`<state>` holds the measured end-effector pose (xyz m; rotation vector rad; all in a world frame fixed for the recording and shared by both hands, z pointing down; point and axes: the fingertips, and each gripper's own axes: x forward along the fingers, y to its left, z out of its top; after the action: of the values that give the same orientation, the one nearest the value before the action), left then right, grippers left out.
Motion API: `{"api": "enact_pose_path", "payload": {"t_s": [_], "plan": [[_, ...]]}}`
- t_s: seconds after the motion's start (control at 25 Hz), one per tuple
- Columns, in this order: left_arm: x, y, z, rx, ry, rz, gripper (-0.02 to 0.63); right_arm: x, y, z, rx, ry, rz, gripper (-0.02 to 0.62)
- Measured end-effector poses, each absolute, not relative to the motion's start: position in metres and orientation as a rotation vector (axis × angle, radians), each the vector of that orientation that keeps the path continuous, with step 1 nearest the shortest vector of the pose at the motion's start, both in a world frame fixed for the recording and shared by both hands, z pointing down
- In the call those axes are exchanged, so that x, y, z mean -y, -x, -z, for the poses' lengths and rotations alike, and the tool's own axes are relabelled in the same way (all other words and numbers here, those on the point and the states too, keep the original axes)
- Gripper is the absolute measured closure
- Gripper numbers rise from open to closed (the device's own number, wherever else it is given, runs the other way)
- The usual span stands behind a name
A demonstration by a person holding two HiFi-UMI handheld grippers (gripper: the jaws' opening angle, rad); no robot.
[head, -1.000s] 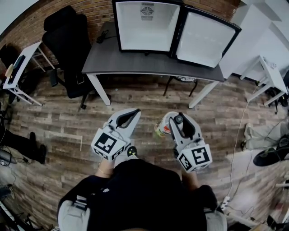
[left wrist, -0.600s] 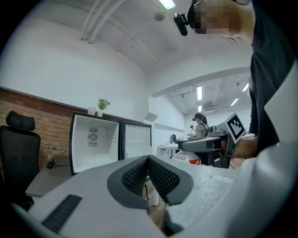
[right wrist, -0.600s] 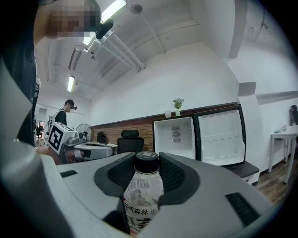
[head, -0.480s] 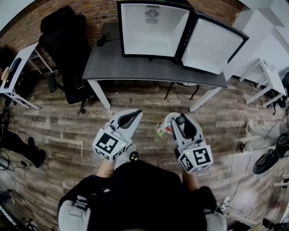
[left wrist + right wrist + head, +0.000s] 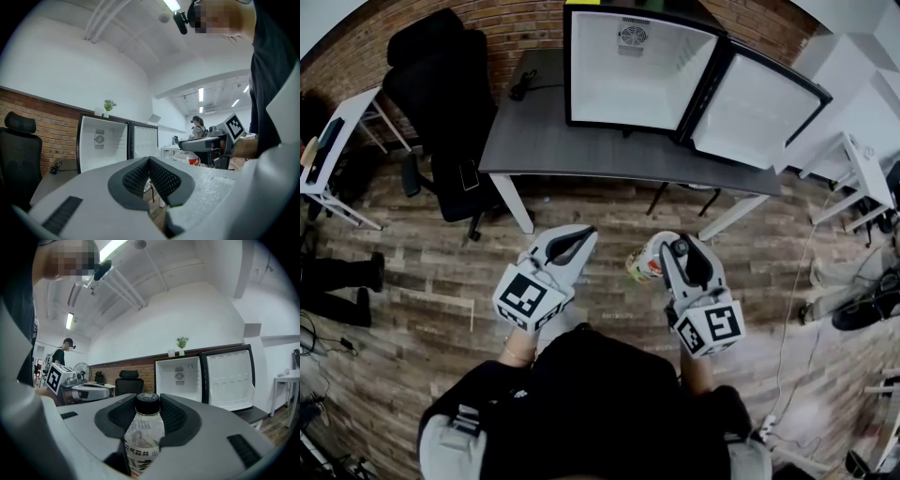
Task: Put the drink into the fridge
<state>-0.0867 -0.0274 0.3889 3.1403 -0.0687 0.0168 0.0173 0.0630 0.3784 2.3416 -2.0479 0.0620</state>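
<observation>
An office; swivel chair (image 5: 441, 84), grey desk (image 5: 553, 141), white side table (image 5: 347, 122) (brick wall (image 5: 520, 26) behind); ceiling strip lights (image 5: 200, 93)

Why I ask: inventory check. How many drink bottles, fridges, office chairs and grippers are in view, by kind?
Drink bottle: 1
Fridge: 1
Office chair: 1
Grippers: 2 (left gripper, right gripper)
Total: 5

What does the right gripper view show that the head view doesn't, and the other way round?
Only the right gripper view: the ceiling lights and a standing fan. Only the head view: the right gripper's own marker cube and the table's white legs. Both: the drink bottle it grips, the open fridge, the black chair.
</observation>
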Motion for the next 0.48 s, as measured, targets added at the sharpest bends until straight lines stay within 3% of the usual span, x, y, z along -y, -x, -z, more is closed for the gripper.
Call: {"api": "enact_pose_path", "payload": {"t_s": [0.48], "plan": [[0.055, 0.088, -0.408, 0.087, -3.077, -0.077, 0.609, -0.032, -0.018, -0.390, 2.050, -2.334, -0.111, 0.442]]}}
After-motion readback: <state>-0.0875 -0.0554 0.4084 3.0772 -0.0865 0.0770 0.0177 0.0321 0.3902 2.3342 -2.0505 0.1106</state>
